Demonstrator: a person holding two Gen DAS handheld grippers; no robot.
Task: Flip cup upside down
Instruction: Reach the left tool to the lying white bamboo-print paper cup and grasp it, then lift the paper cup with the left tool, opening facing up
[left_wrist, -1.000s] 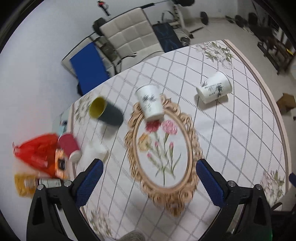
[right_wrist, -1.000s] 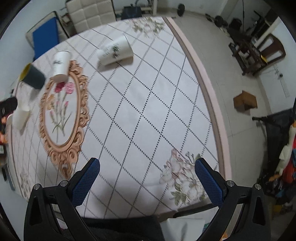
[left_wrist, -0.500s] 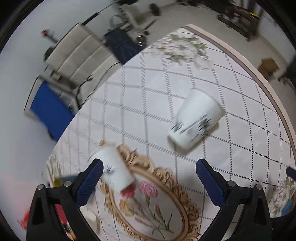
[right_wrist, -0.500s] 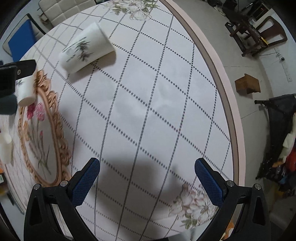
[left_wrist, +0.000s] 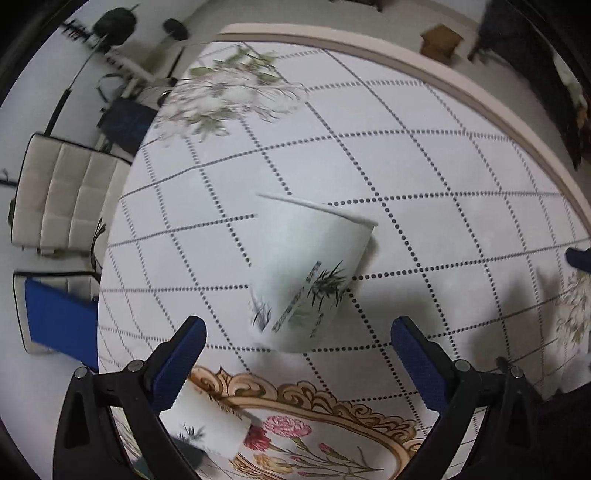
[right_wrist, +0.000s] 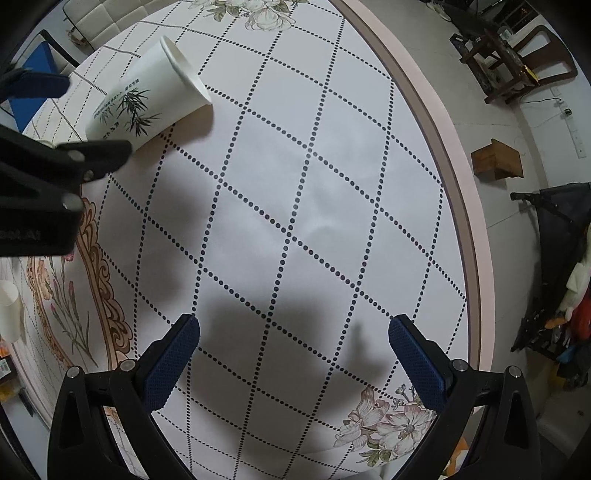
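Two grippers are working over the round table (right_wrist: 476, 258), and both are standing with jaws spread wide and nothing between them; the left gripper (left_wrist: 297, 360) is pointing at the paper cup (left_wrist: 310, 273), which is lying on its side on the dotted-grid cloth, its mouth facing away from the left camera and its closed base nearest the blue pads; the right gripper (right_wrist: 293, 354) is hovering over bare cloth, well apart from the cup (right_wrist: 144, 103), which is showing at the upper left of its view with the left gripper's black frame just beside it.

The risks, as I judge them, are lying mostly in the cup's shape and lightness; a paper cup on its side is prone to rolling in an arc, so a pad nudging the wall before both are closing could be sending it away; squeezing hard near the thin rim could be crushing it; a second cup (left_wrist: 212, 424), lying close under the left finger by the ornate floral frame (left_wrist: 332, 400), could be getting knocked if the approach is drifting low.
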